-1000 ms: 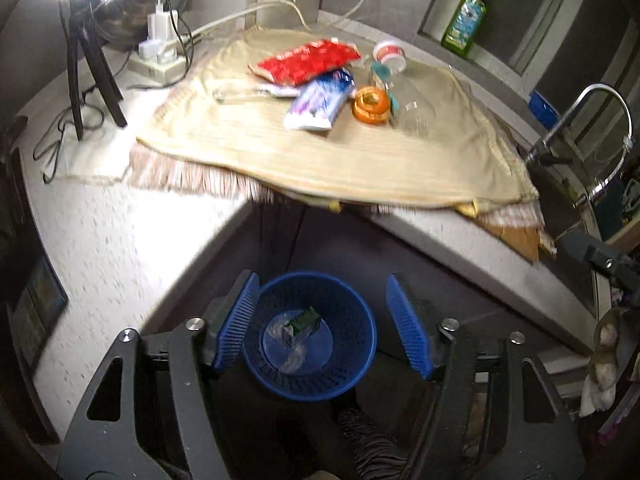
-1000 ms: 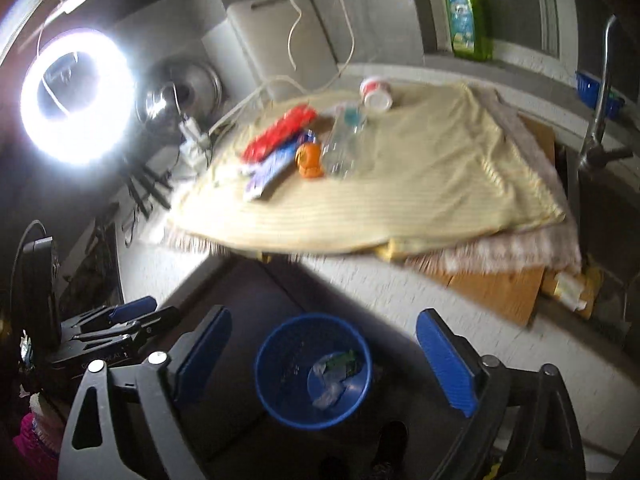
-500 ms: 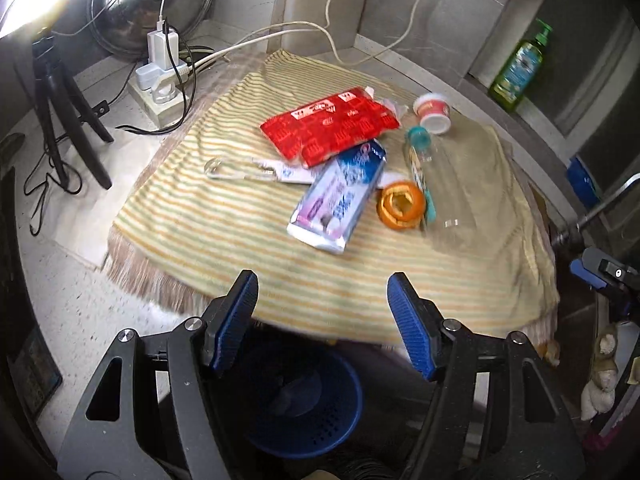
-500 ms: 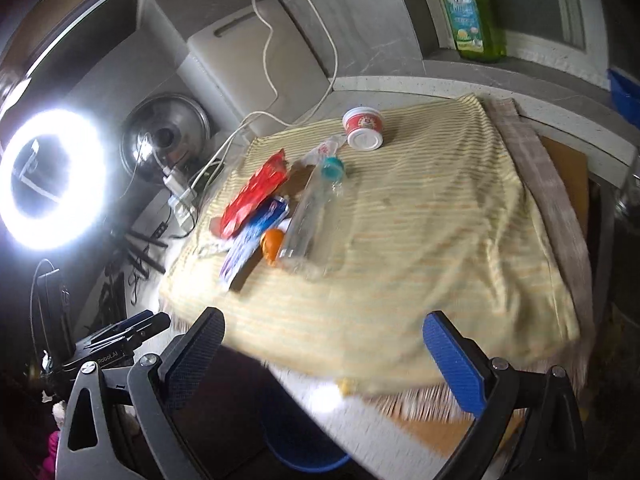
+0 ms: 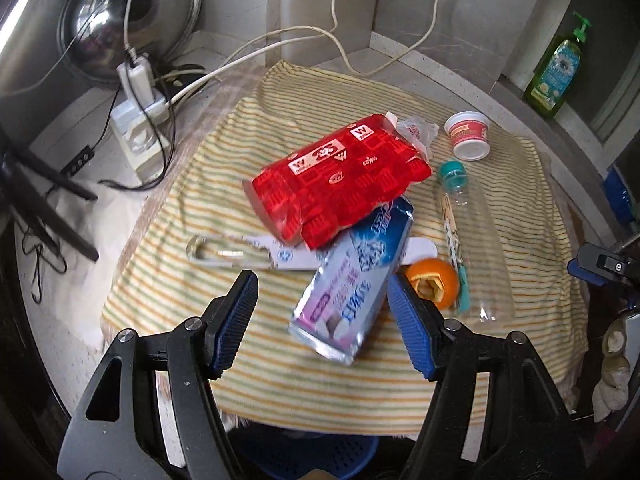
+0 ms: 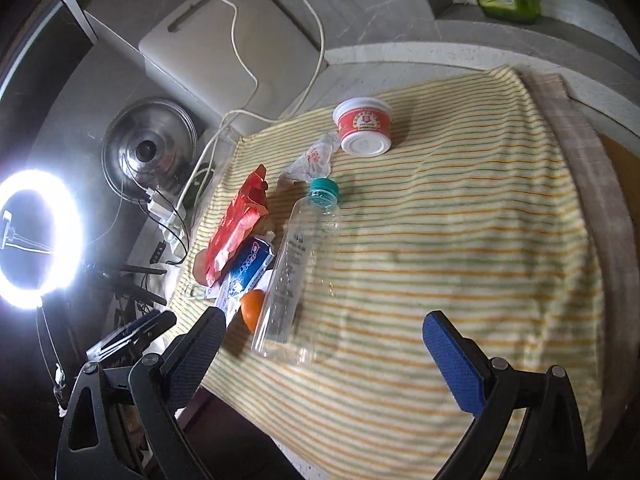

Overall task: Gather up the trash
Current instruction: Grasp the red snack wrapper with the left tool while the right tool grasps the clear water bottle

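Note:
Trash lies on a striped yellow cloth [image 5: 280,368]: a red snack bag [image 5: 336,180], a blue-and-white toothpaste box [image 5: 356,280], an orange peel [image 5: 434,282], a clear plastic bottle [image 5: 468,240] with a teal cap, a red-and-white cup [image 5: 468,136] and a clear blister pack [image 5: 228,254]. My left gripper [image 5: 322,320] is open and empty, just above the near end of the toothpaste box. My right gripper [image 6: 324,356] is open and empty, near the base of the bottle [image 6: 296,272]. The blue bin [image 5: 304,456] peeks out below the counter edge.
A power strip [image 5: 138,132] with cables, a steel pot lid [image 5: 128,20] and a tripod leg [image 5: 48,208] stand left of the cloth. A green soap bottle [image 5: 556,72] is at the back right. A ring light [image 6: 36,240] glows at the left.
Both grippers have risen from over the blue bin and moved forward over the cloth. The trash items are much closer; the bin has dropped almost out of view.

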`<state>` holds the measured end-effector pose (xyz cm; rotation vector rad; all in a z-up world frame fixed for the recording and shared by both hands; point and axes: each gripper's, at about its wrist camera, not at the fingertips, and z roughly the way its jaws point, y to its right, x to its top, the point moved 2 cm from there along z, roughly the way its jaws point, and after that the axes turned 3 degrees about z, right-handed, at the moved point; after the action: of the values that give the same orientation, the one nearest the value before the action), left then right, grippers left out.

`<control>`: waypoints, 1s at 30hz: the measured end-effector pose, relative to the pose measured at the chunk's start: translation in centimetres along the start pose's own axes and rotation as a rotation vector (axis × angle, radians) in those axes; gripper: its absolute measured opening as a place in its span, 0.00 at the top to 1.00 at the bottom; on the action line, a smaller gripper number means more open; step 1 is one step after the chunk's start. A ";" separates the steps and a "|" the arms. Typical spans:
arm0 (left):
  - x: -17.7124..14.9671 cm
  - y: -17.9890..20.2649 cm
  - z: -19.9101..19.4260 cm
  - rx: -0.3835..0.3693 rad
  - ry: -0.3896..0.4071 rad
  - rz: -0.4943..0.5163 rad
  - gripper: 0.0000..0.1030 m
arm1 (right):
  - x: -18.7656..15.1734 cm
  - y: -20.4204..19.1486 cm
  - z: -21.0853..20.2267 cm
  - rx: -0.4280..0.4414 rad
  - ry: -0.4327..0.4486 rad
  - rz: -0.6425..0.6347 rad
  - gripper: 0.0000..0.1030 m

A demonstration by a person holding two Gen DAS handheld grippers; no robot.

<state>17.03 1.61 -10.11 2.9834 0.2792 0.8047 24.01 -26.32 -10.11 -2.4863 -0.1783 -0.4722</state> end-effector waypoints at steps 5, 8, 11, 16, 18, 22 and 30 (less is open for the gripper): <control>1.6 1.6 1.9 0.024 -0.021 0.060 0.33 | 1.2 0.0 1.9 0.019 -0.037 0.005 0.02; 2.6 2.8 3.2 0.065 -0.031 0.117 0.33 | 1.6 0.2 2.9 0.027 -0.056 0.020 0.02; 3.6 3.9 4.4 0.092 -0.042 0.175 0.33 | 1.9 0.3 3.8 0.033 -0.073 0.028 0.03; 4.7 5.9 6.8 0.144 -0.081 0.295 0.22 | 2.2 0.7 5.0 0.038 -0.089 0.045 0.03; 4.9 6.3 7.6 0.178 -0.090 0.327 0.22 | 2.3 0.9 5.2 0.042 -0.091 0.053 0.03; 5.5 6.5 9.2 0.222 -0.110 0.352 0.22 | 2.5 1.1 5.5 0.046 -0.095 0.064 0.03; 6.4 5.6 10.2 0.270 -0.104 0.361 0.22 | 2.8 0.5 6.5 0.056 -0.115 0.055 0.03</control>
<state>28.53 -2.63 -15.27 3.3735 -0.1762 0.6780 28.63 -22.90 -14.33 -2.4584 -0.1667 -0.2972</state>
